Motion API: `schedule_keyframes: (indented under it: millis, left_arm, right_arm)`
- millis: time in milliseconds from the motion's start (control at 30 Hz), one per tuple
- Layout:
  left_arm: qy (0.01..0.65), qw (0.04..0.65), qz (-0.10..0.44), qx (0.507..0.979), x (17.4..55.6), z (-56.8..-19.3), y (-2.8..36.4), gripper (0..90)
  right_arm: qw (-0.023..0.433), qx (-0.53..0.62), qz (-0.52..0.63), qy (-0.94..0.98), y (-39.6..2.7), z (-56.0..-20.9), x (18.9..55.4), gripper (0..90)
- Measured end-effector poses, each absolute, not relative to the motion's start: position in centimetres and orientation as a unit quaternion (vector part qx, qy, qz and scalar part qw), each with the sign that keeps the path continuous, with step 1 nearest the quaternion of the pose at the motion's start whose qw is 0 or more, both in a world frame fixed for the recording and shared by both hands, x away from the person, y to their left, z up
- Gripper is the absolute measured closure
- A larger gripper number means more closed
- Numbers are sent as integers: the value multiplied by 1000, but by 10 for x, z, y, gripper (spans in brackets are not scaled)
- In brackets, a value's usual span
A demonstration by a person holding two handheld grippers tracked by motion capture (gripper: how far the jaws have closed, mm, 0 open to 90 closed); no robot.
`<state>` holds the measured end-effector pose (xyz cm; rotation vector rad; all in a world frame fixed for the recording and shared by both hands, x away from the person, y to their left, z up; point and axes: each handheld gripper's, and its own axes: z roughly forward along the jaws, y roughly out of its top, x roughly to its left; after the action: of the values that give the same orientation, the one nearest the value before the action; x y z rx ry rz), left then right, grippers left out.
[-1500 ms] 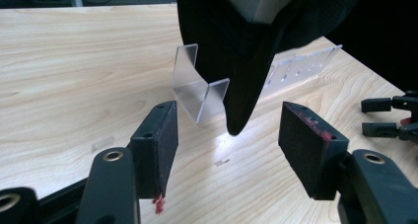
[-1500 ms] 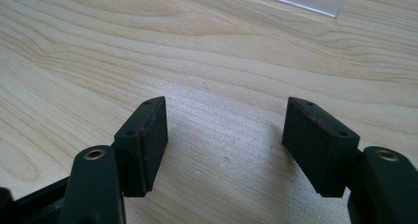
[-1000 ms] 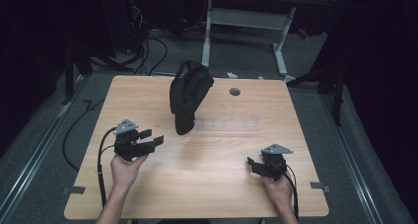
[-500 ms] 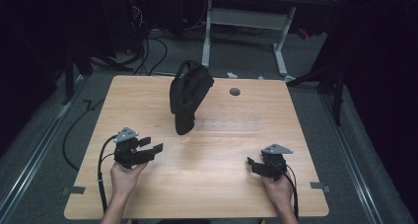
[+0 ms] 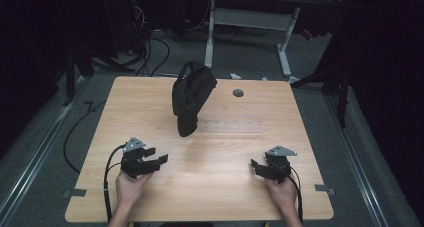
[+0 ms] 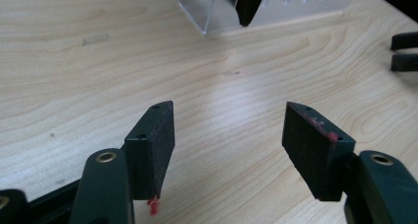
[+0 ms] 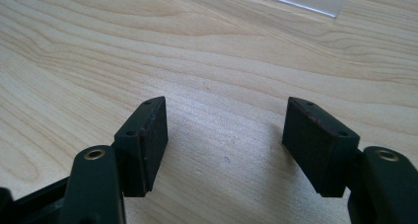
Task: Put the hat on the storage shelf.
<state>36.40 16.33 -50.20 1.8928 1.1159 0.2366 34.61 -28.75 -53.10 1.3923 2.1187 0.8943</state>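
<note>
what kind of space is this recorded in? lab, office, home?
Probably a lab or data-collection workspace, not a home. A bare wooden table stands on grey floor with loose cables running across it, a height-adjustable bench frame sits behind in dim surroundings, and the person holds instrumented grippers: left gripper, right gripper.

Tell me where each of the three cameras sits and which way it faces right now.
High view: above the person's side, looking forward and down at the light wooden table; both forearms, left hand-held gripper and right hand-held gripper show.
Left gripper view: rides the left hand-held gripper, looking along its open jaws toward the clear plastic stand holding the black fabric bag.
Right gripper view: rides the right hand-held gripper, jaws open, facing tabletop.
Shared: both gripper views catch the clear stand.
</note>
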Motion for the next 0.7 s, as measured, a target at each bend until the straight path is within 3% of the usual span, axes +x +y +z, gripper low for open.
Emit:
schedule_keyframes:
  millis: [700]
  left_arm:
    - [436, 363, 188, 802, 358, -536, 142, 341]
  right_arm:
    - [225, 505, 324, 768, -287, -531, 346, 339]
